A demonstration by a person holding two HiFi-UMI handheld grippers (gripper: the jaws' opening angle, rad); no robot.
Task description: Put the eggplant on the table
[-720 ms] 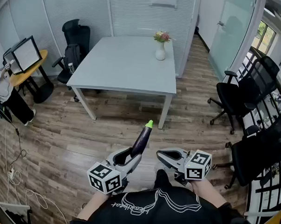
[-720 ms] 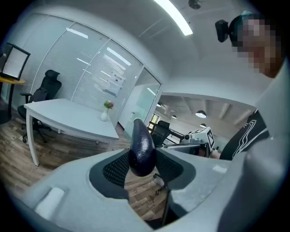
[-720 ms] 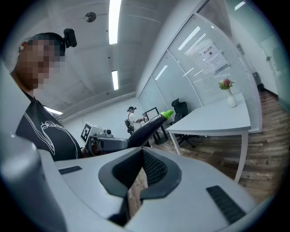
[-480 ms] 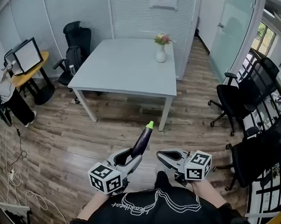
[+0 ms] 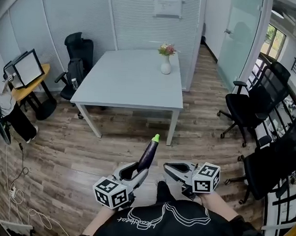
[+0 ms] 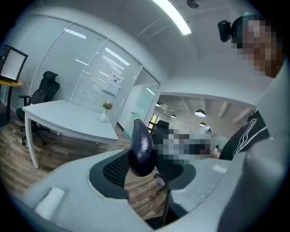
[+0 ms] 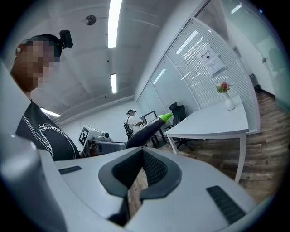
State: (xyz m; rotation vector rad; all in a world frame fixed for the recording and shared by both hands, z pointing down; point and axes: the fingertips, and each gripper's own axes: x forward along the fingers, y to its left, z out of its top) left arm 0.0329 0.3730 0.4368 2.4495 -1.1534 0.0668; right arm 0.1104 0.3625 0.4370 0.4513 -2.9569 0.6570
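A dark purple eggplant (image 5: 148, 155) with a green stem tip sticks up and forward from my left gripper (image 5: 142, 169), which is shut on its thick lower end. In the left gripper view the eggplant (image 6: 142, 149) fills the gap between the black pads of the left gripper (image 6: 142, 159). My right gripper (image 5: 166, 165) is beside it on the right, shut and holding nothing. The right gripper view shows the eggplant (image 7: 147, 129) just left of the right gripper (image 7: 141, 152). The white table (image 5: 130, 80) stands ahead across wooden floor, bare except for a flower vase (image 5: 165, 66).
Black office chairs stand to the right (image 5: 249, 102) and behind the table's left corner (image 5: 77, 48). A yellow side desk with a monitor (image 5: 27, 66) is at the far left. Cables (image 5: 13, 182) lie on the floor at left. A glass door is at back right.
The whole head view has shifted: table, vase and both grippers sit slightly lower in frame. The left gripper still holds the eggplant the same way; the right stays shut.
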